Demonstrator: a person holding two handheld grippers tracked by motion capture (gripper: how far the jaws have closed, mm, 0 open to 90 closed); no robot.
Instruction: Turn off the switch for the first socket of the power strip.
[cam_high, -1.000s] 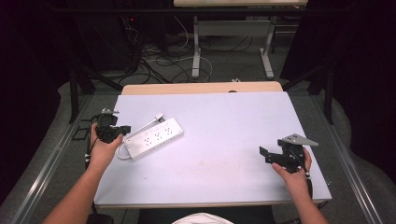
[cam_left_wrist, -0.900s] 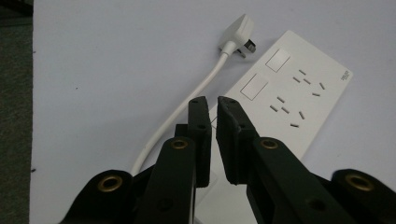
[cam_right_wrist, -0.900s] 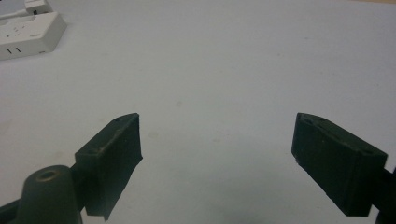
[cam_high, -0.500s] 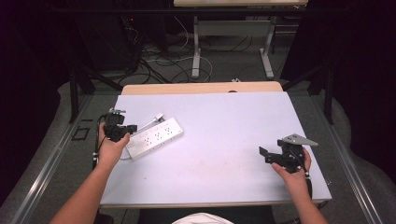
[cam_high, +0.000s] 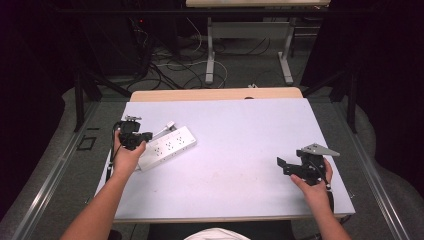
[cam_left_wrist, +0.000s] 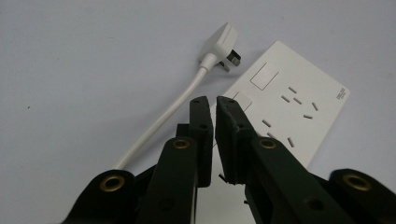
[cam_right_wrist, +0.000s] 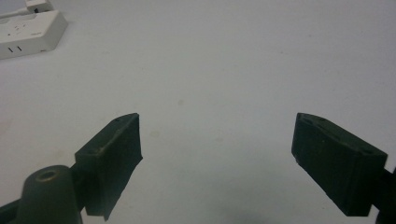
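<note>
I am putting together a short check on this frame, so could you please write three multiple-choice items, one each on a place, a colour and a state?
1. Where does the power strip lie on the table?
A. left part
B. right edge
C. far right corner

2. What colour is the plug?
A. black
B. white
C. red

3. How do the right gripper jaws stand?
A. shut
B. shut on the plug
C. wide apart

Answers: 1 A, the strip sits by the left gripper; 2 B, plug and cord are white; 3 C, bare table shows between the jaws.
</note>
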